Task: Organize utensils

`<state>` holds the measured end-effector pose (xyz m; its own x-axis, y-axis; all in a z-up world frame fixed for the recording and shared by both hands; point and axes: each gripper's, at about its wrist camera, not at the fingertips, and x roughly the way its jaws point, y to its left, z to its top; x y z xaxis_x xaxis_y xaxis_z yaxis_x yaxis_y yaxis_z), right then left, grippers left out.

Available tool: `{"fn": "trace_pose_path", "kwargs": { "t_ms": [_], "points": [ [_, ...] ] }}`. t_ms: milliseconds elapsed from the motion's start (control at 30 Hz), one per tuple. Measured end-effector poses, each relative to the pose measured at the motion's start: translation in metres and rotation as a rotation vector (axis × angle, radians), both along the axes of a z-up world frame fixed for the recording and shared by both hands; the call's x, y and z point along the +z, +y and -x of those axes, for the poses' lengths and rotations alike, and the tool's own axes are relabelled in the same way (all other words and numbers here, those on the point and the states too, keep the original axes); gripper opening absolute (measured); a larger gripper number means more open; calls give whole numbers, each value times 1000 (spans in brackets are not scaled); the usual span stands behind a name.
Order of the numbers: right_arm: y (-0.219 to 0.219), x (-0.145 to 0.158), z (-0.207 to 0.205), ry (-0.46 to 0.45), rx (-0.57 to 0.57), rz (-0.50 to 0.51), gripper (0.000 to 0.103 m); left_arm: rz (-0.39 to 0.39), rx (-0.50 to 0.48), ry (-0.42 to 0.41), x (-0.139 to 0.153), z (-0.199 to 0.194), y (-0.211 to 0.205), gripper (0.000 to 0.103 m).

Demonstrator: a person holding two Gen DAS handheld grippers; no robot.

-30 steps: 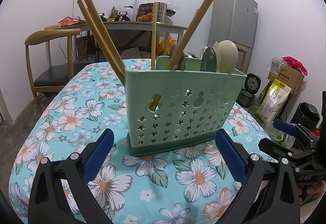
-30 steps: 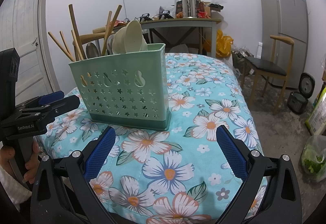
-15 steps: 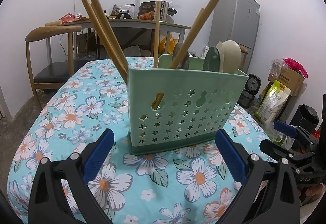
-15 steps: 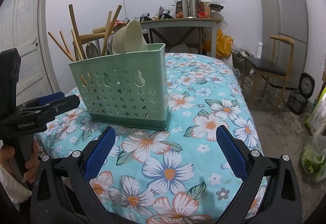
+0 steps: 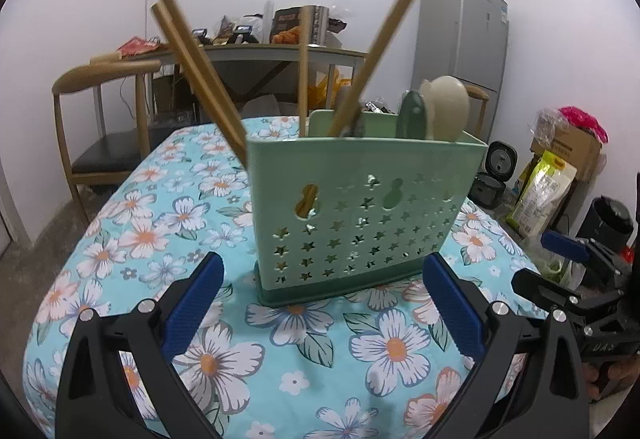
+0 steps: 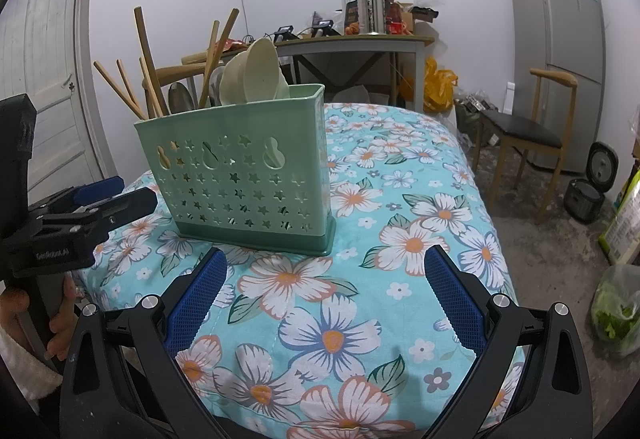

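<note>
A mint green utensil holder (image 5: 360,215) (image 6: 248,175) with star-shaped holes stands upright on the floral tablecloth (image 5: 168,231). Wooden chopsticks (image 5: 200,67) (image 6: 146,59) lean out of its left part. Cream spoons (image 5: 448,105) (image 6: 252,73) and a dark metal spoon (image 5: 412,115) stand in the other part. My left gripper (image 5: 322,295) is open just in front of the holder, with nothing between its blue pads. My right gripper (image 6: 326,291) is open too, in front of the holder's right corner. Each gripper shows at the edge of the other's view.
A wooden chair (image 5: 100,107) stands left of the table and another chair (image 6: 532,127) right. A cluttered side table (image 6: 360,39), a grey fridge (image 6: 560,51), a rice cooker (image 6: 584,199) and bags (image 5: 540,191) on the floor ring the table.
The left gripper has shifted left and a little closer, so the holder now sits further right in its view. The right gripper and the utensils have not moved.
</note>
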<state>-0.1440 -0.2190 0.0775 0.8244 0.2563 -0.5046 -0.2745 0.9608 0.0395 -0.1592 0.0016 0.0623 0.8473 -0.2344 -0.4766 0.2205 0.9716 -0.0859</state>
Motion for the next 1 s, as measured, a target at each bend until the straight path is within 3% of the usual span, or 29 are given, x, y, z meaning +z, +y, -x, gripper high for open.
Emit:
{"fn": "trace_pose_path", "kwargs": {
  "t_ms": [200, 567, 1000],
  "points": [
    [0, 0, 0, 1, 0, 0, 95, -9, -11, -1, 0, 2, -4, 97],
    [0, 0, 0, 1, 0, 0, 95, 66, -2, 47, -4, -8, 11, 97],
    [0, 1, 0, 3, -2, -2, 95, 45, -26, 69, -8, -11, 4, 97]
  ]
}}
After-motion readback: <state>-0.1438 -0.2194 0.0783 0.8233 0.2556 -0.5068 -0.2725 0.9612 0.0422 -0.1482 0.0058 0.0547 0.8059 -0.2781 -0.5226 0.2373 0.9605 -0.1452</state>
